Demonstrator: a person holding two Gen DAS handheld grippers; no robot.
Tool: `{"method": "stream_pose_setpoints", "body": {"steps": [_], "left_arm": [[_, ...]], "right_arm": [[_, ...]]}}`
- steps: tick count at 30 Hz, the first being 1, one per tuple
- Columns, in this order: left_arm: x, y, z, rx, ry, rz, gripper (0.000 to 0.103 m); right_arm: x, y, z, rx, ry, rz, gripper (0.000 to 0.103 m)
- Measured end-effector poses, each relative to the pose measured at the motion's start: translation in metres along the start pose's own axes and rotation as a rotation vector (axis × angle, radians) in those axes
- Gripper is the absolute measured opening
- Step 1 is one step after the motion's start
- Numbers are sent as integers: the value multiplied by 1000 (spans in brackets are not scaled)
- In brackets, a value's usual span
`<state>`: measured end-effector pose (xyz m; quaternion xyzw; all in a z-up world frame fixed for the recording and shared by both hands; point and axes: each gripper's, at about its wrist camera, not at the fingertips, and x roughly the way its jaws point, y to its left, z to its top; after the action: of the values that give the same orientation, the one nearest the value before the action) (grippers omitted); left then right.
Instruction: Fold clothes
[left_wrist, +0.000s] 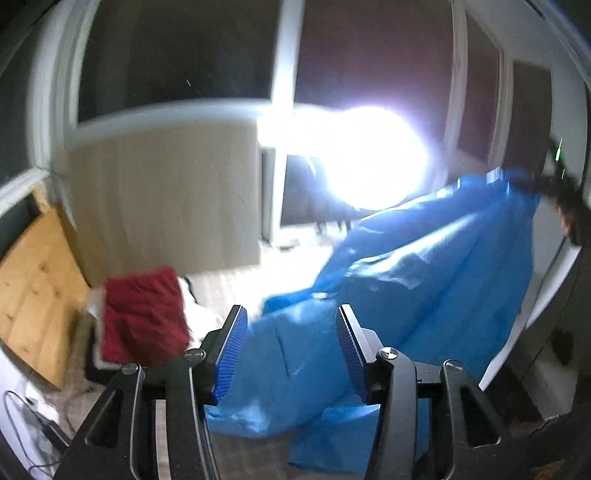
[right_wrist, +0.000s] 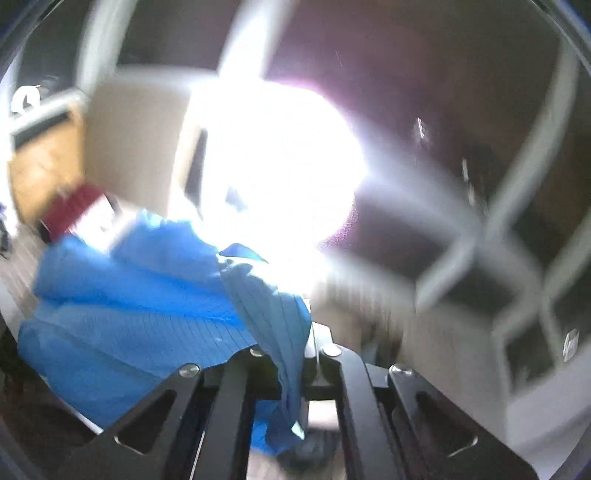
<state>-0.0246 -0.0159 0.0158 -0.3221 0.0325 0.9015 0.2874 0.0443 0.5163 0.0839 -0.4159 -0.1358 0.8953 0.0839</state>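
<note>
A blue garment (left_wrist: 417, 280) hangs in the air, stretched from the upper right down toward my left gripper. My left gripper (left_wrist: 291, 332) is open, its blue-padded fingers (left_wrist: 232, 347) apart with the cloth just beyond and below them, not pinched. In the right wrist view my right gripper (right_wrist: 291, 343) is shut on a bunched edge of the blue garment (right_wrist: 140, 295), which drapes over the fingers and spreads to the left. The right gripper shows dimly at the far right of the left wrist view (left_wrist: 554, 184), holding the cloth's top corner.
A folded dark red garment (left_wrist: 144, 314) lies on a stack at the left. A wooden board (left_wrist: 33, 295) and a beige panel (left_wrist: 166, 199) stand behind it. A bright lamp (left_wrist: 373, 155) glares at centre. Cables (left_wrist: 26, 424) lie at lower left.
</note>
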Motion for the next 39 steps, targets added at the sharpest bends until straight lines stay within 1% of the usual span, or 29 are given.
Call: {"method": "stream_pose_setpoints", "body": {"steps": [3, 5, 7, 9, 11, 13, 16, 19, 20, 23, 24, 26, 29, 32, 34, 36, 37, 38, 39], "left_arm": [[59, -28, -6, 14, 128, -80, 47], [101, -49, -10, 36, 217, -128, 46], [140, -75, -15, 66, 291, -166, 46], [175, -94, -8, 95, 334, -177, 46], [204, -110, 1, 136, 361, -180, 46], [231, -123, 10, 185, 381, -178, 46], [268, -141, 20, 275, 404, -164, 48], [300, -146, 11, 438, 453, -112, 48], [308, -144, 7, 480, 467, -100, 48], [336, -128, 1, 557, 498, -59, 48], [345, -123, 0, 573, 507, -44, 48], [365, -110, 5, 561, 507, -13, 47], [386, -104, 7, 591, 503, -24, 47], [407, -99, 4, 624, 534, -7, 46], [415, -93, 6, 601, 556, -25, 39], [421, -86, 9, 574, 573, -44, 25], [422, -84, 10, 564, 581, -59, 21], [423, -82, 11, 556, 591, -73, 11], [423, -81, 11, 552, 600, -83, 5]], "right_arm": [[69, -18, -71, 50, 151, -23, 1], [99, -28, -105, 82, 211, -19, 1], [118, -34, -124, 85, 238, -38, 1], [123, -43, -143, 106, 248, -43, 1], [130, -50, -156, 130, 255, -28, 1], [135, -57, -171, 124, 260, -38, 1], [134, -58, -178, 139, 265, -13, 1], [135, -60, -179, 152, 263, 9, 1], [136, -62, -179, 163, 261, 19, 1], [143, -65, -176, 185, 260, 39, 1], [146, -66, -175, 189, 262, 41, 1], [154, -67, -173, 199, 275, 51, 1], [165, -66, -168, 208, 296, 57, 1], [169, -64, -163, 205, 300, 57, 1], [169, -64, -160, 203, 300, 55, 1], [169, -64, -158, 200, 303, 52, 1], [169, -63, -158, 200, 304, 51, 1], [170, -63, -157, 200, 304, 50, 1], [170, -63, -157, 201, 305, 49, 1]]}}
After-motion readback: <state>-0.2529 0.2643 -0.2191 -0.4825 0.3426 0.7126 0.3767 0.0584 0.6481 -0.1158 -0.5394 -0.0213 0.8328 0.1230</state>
